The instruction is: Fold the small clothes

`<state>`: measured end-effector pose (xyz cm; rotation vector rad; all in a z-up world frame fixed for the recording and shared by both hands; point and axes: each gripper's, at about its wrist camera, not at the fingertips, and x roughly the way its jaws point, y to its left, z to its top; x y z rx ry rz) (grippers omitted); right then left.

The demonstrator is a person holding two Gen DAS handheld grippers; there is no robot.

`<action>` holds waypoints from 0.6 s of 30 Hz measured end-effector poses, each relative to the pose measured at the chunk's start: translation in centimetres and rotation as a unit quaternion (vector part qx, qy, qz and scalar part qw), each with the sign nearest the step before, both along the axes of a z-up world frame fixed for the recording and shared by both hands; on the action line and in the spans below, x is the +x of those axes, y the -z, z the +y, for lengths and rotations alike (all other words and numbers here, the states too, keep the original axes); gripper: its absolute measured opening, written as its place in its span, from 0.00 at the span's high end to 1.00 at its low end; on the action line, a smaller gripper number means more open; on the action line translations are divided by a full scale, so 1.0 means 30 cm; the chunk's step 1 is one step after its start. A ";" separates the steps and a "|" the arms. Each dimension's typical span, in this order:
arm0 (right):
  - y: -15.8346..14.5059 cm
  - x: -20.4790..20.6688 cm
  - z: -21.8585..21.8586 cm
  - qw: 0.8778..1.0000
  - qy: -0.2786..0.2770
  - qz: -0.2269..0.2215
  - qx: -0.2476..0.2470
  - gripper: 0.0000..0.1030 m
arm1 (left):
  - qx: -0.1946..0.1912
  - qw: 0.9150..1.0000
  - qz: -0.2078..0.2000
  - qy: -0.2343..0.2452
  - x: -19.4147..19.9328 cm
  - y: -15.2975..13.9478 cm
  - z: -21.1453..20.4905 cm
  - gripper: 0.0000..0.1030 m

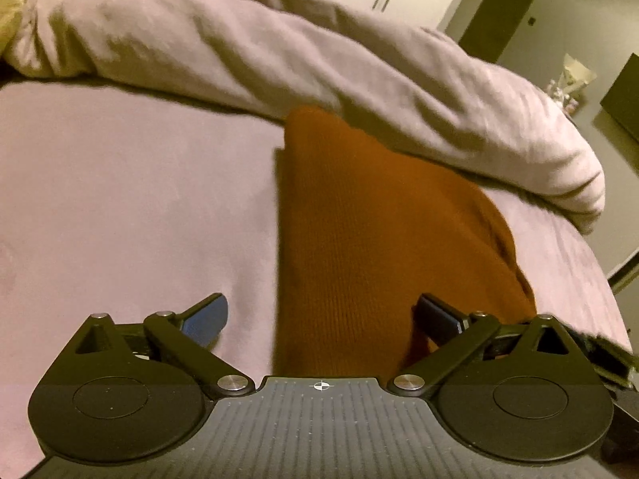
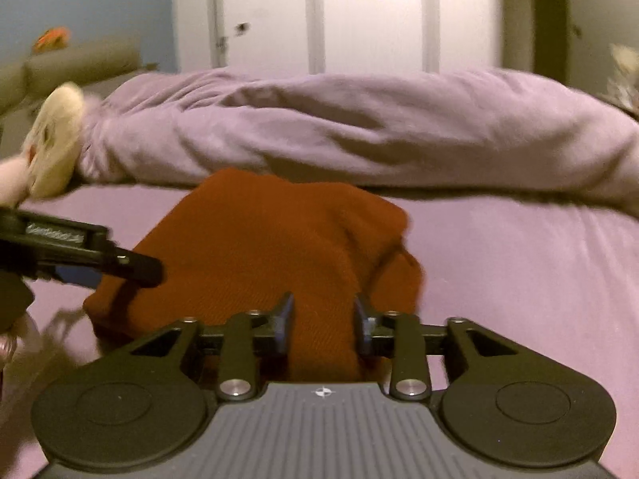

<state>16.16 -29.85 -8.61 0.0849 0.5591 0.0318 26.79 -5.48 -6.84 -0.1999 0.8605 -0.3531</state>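
Observation:
A rust-orange knit garment (image 1: pixel 359 219) lies folded into a long shape on the lilac bed sheet (image 1: pixel 120 199). My left gripper (image 1: pixel 321 307) is wide open at the garment's near end. Its left blue pad hangs over bare sheet and its right finger over the cloth. In the right wrist view the same garment (image 2: pixel 271 231) spreads out ahead. My right gripper (image 2: pixel 324 311) stands partly open astride a raised fold of it, and I cannot see the pads pressing. The left gripper's finger (image 2: pixel 135 267) reaches in over the garment's left side.
A bunched lilac duvet (image 2: pixel 359 127) runs across the far side of the bed, touching the garment's far end. A cream plush toy (image 2: pixel 52 135) lies at the far left. White wardrobe doors (image 2: pixel 359 20) stand behind. The bed's edge (image 1: pixel 599 279) curves away on the right.

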 end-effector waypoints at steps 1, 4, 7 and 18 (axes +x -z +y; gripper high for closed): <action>0.003 -0.003 -0.016 1.000 0.008 0.007 0.012 0.61 | 0.000 1.000 -0.002 -0.002 0.004 -0.008 0.001 0.00; 0.004 -0.005 -0.054 0.998 0.019 0.015 0.054 0.61 | -0.007 1.000 -0.001 -0.008 0.028 -0.024 0.008 0.00; 0.005 0.020 -0.063 0.998 0.017 0.027 0.056 0.49 | -0.024 0.999 0.020 -0.012 0.063 -0.015 0.023 0.00; 0.114 0.243 -0.288 0.945 0.011 0.118 0.306 0.37 | -0.054 0.996 0.071 0.016 0.191 0.066 0.007 0.00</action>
